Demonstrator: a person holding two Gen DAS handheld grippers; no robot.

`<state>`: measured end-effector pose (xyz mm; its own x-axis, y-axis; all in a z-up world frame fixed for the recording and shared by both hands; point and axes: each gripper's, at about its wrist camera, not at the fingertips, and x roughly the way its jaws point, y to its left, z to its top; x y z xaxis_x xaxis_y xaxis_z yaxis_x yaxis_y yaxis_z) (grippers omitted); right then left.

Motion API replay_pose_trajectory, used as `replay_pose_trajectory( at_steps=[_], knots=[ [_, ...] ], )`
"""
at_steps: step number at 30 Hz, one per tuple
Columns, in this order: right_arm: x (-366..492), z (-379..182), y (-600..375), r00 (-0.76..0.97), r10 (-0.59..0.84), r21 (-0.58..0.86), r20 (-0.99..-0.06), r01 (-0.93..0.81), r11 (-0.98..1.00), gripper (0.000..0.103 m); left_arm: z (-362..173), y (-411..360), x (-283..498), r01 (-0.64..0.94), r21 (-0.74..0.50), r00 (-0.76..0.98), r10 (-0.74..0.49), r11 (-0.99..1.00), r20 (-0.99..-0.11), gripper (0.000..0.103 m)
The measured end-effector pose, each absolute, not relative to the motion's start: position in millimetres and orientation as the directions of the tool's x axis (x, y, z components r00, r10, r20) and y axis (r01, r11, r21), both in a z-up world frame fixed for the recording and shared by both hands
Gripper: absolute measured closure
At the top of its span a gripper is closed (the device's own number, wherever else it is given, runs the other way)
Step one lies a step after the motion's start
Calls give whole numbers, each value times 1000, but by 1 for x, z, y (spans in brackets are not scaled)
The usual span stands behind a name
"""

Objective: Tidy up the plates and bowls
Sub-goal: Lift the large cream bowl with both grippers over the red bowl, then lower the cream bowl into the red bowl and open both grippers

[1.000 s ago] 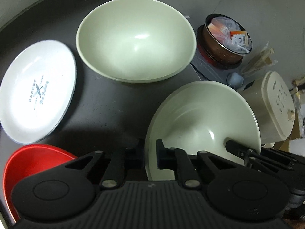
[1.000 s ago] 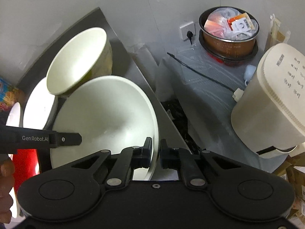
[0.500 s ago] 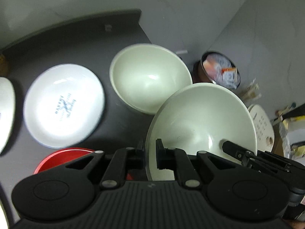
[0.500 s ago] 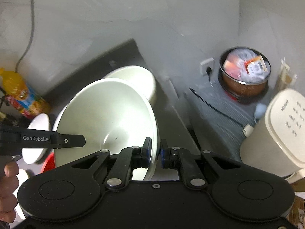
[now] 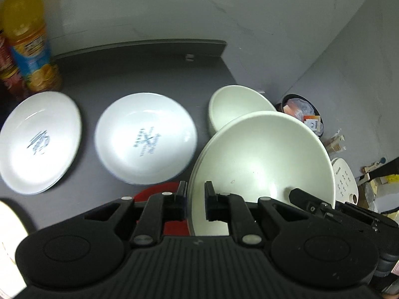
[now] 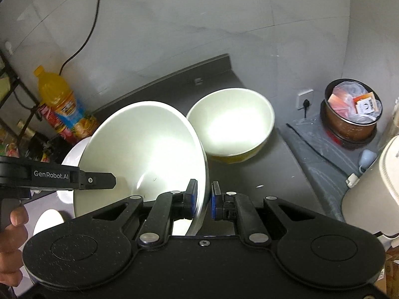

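Observation:
Both grippers hold one wide cream bowl (image 5: 264,154) by opposite rims, lifted above the dark counter (image 5: 139,74). My left gripper (image 5: 195,199) is shut on its left rim. My right gripper (image 6: 202,196) is shut on its right rim; the bowl (image 6: 147,149) shows there too. A deeper cream bowl with a yellow outside (image 6: 232,127) stands on the counter behind it, also in the left wrist view (image 5: 237,104). Two white printed plates (image 5: 146,137) (image 5: 40,142) lie to the left. A red bowl (image 5: 159,194) sits under my left gripper.
An orange juice bottle (image 5: 27,39) stands at the counter's back left by the wall. Right of the counter, lower down, are a brown pot with packets (image 6: 351,114), a cream appliance (image 6: 374,186) and a wall socket (image 6: 305,99).
Both grippers have lifted the wide bowl higher and drawn back. The deeper bowl and plates look smaller and farther, and the second plate and juice bottle have come into view.

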<state>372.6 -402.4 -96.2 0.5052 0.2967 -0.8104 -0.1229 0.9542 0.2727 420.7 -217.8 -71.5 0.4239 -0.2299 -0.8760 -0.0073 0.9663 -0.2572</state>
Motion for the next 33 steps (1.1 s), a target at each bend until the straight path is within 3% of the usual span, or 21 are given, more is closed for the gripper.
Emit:
replay_pose_trajectory(
  at_steps=[14,33],
  knots=[
    [351,-116,-361,446,290,266,-847,-116,957,92,-96,-166,395,-91,-274,389,-219,957,-895,91],
    [345,-150,-347,357,235,224,-904,-73,972,90,-153,-160,390,-132,-253,266,-212,958,-940,89]
  ],
)
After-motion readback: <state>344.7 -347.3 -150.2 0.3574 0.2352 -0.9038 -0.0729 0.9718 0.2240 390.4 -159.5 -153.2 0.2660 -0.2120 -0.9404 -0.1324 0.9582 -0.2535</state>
